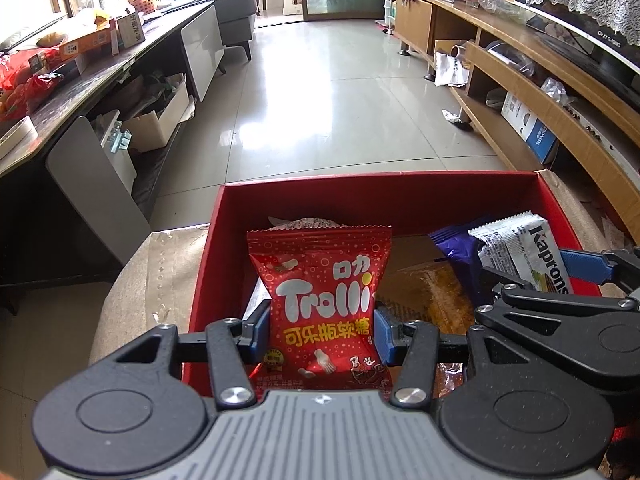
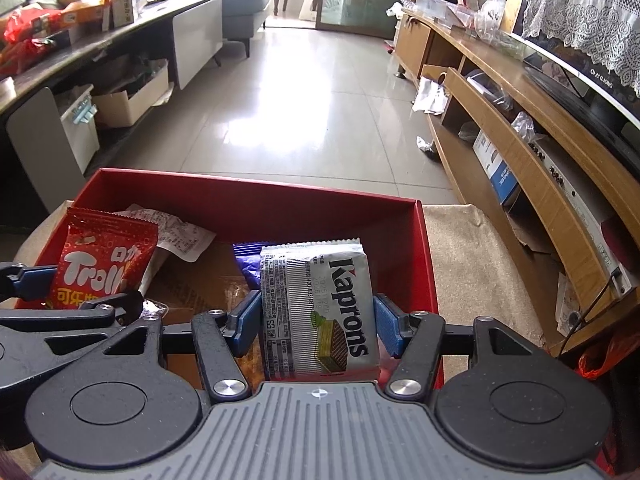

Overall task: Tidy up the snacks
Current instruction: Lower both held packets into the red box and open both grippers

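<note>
My left gripper is shut on a red Trolli gummy bag, held upright over the left side of the red box. To its right, my right gripper is shut on a silver Kaprons wafer pack, held upright over the right side of the same red box. Each view shows the other gripper's snack: the Kaprons pack at the right, the Trolli bag at the left. Inside the box lie a white wrapper, a purple packet and brown cardboard.
The red box sits on a beige cloth-covered surface. A wooden TV cabinet runs along the right, a dark desk with boxes and snack bags along the left. Glossy tiled floor lies ahead.
</note>
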`<act>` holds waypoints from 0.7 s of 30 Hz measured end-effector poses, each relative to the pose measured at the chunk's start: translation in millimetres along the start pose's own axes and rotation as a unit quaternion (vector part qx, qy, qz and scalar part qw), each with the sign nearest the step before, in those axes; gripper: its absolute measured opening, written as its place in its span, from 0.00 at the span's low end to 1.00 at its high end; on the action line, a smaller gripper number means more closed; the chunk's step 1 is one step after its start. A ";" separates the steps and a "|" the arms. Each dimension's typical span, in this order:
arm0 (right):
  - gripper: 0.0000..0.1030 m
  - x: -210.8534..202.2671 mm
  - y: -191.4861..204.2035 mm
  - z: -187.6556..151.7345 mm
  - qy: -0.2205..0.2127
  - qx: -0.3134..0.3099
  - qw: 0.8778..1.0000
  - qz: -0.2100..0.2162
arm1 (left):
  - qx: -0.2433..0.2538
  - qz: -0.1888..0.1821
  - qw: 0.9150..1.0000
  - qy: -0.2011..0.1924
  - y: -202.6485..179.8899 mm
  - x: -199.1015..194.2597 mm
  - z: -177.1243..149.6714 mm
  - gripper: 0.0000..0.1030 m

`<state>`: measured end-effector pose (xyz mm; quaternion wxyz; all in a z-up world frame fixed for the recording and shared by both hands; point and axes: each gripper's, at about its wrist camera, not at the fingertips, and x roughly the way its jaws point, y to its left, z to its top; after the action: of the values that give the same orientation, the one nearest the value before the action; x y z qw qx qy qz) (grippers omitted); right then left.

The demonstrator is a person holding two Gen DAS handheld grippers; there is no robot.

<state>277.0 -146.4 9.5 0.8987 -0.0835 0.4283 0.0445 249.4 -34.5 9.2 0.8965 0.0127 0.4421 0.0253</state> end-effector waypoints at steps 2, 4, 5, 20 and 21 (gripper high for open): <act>0.65 -0.9 0.9 0.9 -0.003 -0.002 1.000 -0.002 | -0.002 0.000 1.000 0.000 -0.1 -0.5 0.5 0.45; 0.65 -1.1 0.6 1.4 -0.005 -0.002 1.000 -0.002 | -0.006 -0.002 1.000 -0.001 2.0 -0.6 0.8 0.46; 0.65 -1.3 0.2 1.7 -0.006 -0.001 1.000 -0.002 | -0.007 -0.002 1.000 0.000 2.5 -0.9 1.2 0.46; 0.71 -10.0 -0.3 5.3 -0.020 0.002 1.000 -0.007 | -0.016 -0.005 1.000 -0.011 9.8 -10.8 3.6 0.50; 0.71 -10.9 -0.3 5.4 -0.021 0.002 1.000 -0.007 | -0.017 -0.006 1.000 -0.012 10.4 -11.9 3.2 0.50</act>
<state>274.3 -145.8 21.4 0.9081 -0.0841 0.4084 0.0388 244.3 -24.8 21.0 0.9019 -0.0047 0.4310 0.0275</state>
